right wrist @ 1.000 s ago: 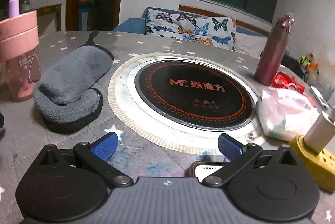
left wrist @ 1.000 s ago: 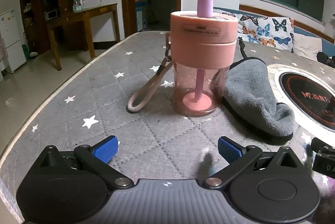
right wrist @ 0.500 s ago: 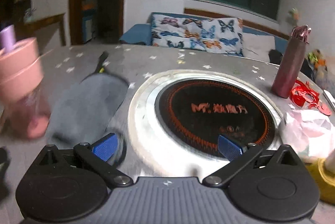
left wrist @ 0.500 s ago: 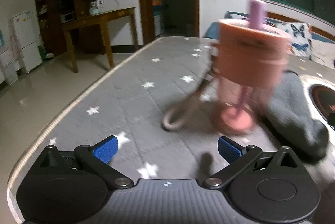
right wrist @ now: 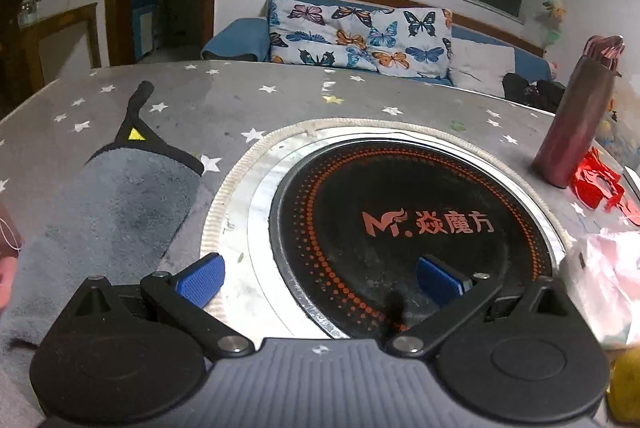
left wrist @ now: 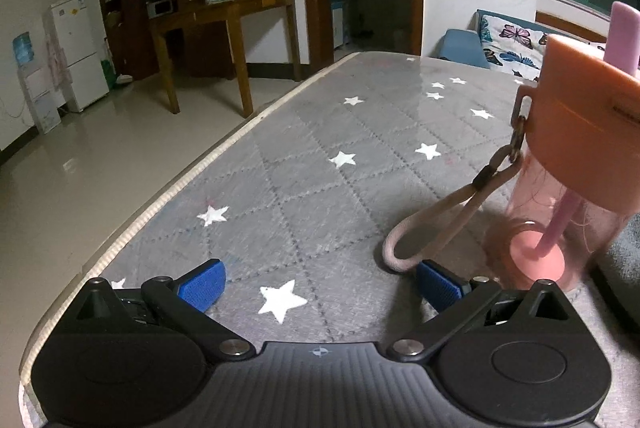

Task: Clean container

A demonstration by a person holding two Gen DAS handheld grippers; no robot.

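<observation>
Starred grey quilting (left wrist: 328,196) fills the left wrist view, and the left gripper (left wrist: 320,282) hangs over it at the bottom with its blue pads spread wide, nothing between them. At the right edge stands the pink container (left wrist: 576,188), upright, its straw (left wrist: 622,32) poking from the lid and its strap loop (left wrist: 432,232) lying just beside the right pad.

Over in the right wrist view, the right gripper (right wrist: 320,280) is likewise released and empty, low above the round black cooktop (right wrist: 408,224). A grey cloth (right wrist: 116,212) lies left of it; a dark red bottle (right wrist: 576,128) stands upper right.
</observation>
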